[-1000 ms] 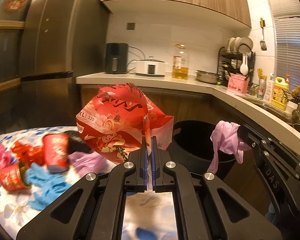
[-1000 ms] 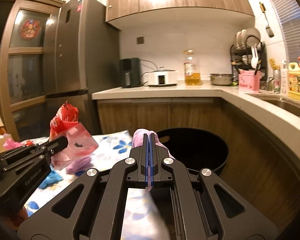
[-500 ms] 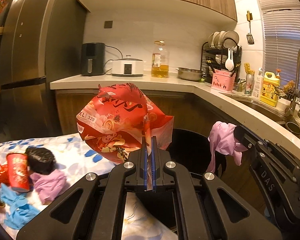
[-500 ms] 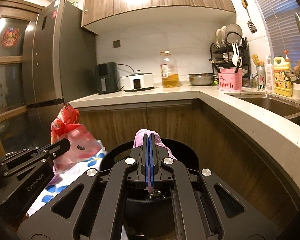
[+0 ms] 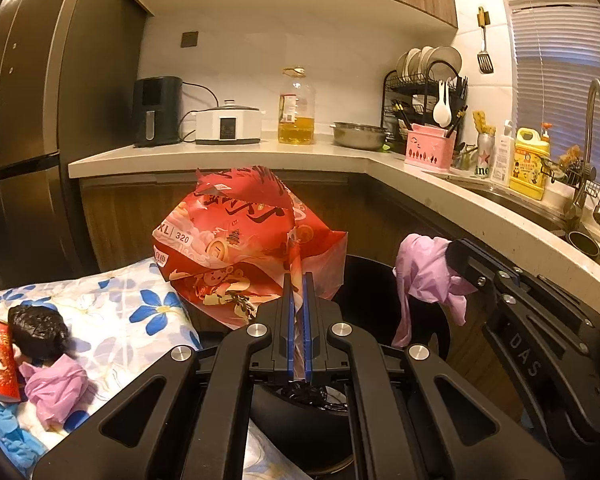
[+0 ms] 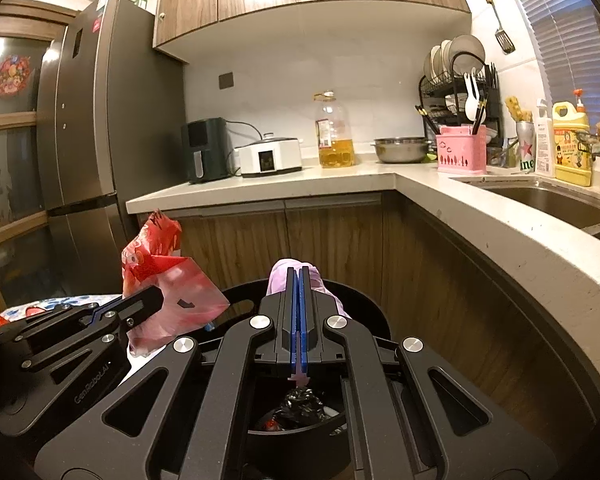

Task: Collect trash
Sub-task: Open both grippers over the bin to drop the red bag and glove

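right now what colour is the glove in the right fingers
Pale pink, clearest in the left wrist view.

Crumpled red bag (image 5: pixel 244 240) and pink glove (image 5: pixel 428 276), held up over black bin (image 6: pixel 364 312); more trash inside.

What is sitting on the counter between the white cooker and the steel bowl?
A large clear bottle of yellow oil stands between the white cooker and the steel bowl; nothing else lies on that stretch. The right wrist view shows it best.

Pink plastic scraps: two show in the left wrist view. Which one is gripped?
The pink scrap hanging over the black bin, pinched in the right gripper. The other pink scrap lies loose on the floral cloth.
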{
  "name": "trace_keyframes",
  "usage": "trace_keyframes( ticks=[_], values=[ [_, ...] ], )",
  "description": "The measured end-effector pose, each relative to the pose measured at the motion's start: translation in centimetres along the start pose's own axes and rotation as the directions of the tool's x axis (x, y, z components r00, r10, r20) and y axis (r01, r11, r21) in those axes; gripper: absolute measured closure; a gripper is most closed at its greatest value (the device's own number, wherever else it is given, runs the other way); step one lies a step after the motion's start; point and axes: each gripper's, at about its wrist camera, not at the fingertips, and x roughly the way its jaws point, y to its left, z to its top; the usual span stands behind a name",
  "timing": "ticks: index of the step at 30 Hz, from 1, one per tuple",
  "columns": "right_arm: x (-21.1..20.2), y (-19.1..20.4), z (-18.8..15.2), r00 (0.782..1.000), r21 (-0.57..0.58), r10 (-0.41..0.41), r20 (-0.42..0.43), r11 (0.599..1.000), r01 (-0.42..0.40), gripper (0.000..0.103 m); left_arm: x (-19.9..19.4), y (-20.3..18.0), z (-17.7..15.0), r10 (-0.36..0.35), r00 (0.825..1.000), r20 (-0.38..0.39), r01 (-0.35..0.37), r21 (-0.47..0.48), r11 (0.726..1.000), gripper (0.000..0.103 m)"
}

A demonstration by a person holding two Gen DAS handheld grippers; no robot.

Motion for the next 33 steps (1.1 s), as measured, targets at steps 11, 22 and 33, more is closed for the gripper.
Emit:
trace_keyframes(
  ticks=[11,22,33],
  values=[
    [1.6,-0.5,-0.2,1.000,0.010,0.010,-0.027,1.000,-0.010,0.102,1.5,0.2,-0.3,-0.010,1.000,-0.028,0.010,0.000,1.000,0.099],
    [3.0,-0.9,-0.9,0.997,0.019,0.017,-0.079,1.000,-0.015,0.101,2.1,0.1,-0.5,-0.021,0.999,-0.043,0.022,0.026,0.999,0.087],
    [2.4,-1.6,-1.4,0.996,0.032,-0.029,-0.086,0.999,0.032,0.060,1.7,0.6,-1.3,-0.011,0.999,-0.039,0.011,0.010,1.000,0.033]
  ],
)
